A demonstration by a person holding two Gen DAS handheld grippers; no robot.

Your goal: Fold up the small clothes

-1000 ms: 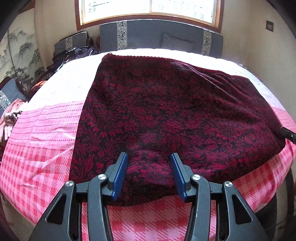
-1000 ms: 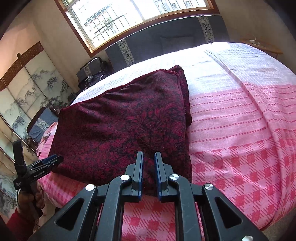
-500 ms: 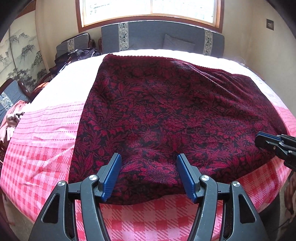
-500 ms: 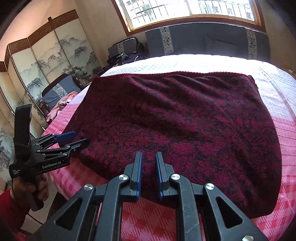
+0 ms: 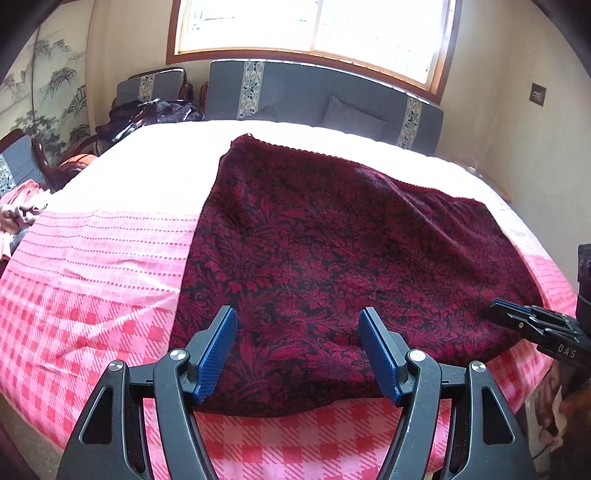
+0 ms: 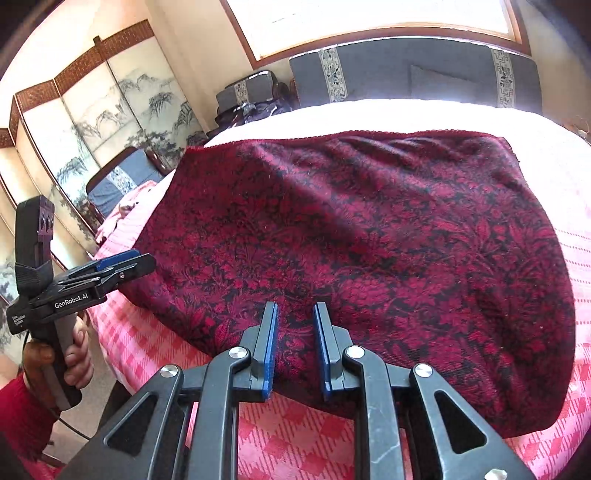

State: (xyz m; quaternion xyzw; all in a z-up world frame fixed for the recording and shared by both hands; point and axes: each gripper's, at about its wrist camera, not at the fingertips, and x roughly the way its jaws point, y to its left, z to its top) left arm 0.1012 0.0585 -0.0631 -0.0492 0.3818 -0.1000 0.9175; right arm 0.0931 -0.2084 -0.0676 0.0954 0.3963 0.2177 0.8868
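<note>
**Dark red cloth spread on the bed, both grippers at its near edge**

Across the middle of the bed (image 5: 92,258), a dark red garment (image 5: 351,258) with a black floral pattern is laid out flat. Its far edge lies on the white part of the bedcover toward the headboard (image 5: 314,92), and its near edge lies on the pink checked part, close to the bed's near edge. Shallow wrinkles are seen along the far side of the cloth in the right wrist view.

The left gripper (image 5: 299,354) is held over the near edge of the garment, toward its left corner. Its jaws stand wide and are opening; cloth is seen between the blue pads (image 5: 218,354), but it is not pinched or lifted by them.

The right gripper (image 6: 294,350) is held over the same near edge, further toward the right. Its jaws are narrow and are opening slightly; cloth is seen in the gap, though it cannot be told whether the pads touch it.

Each gripper is caught by the other's camera: the left one, gripped by a hand (image 6: 74,354) with a red sleeve (image 6: 22,417), is seen at the garment's left corner, and the right one just beside the right corner.

A painted folding screen (image 6: 92,110) is seen along the wall to the left of the bed, and a window (image 5: 314,26) above the headboard.
</note>
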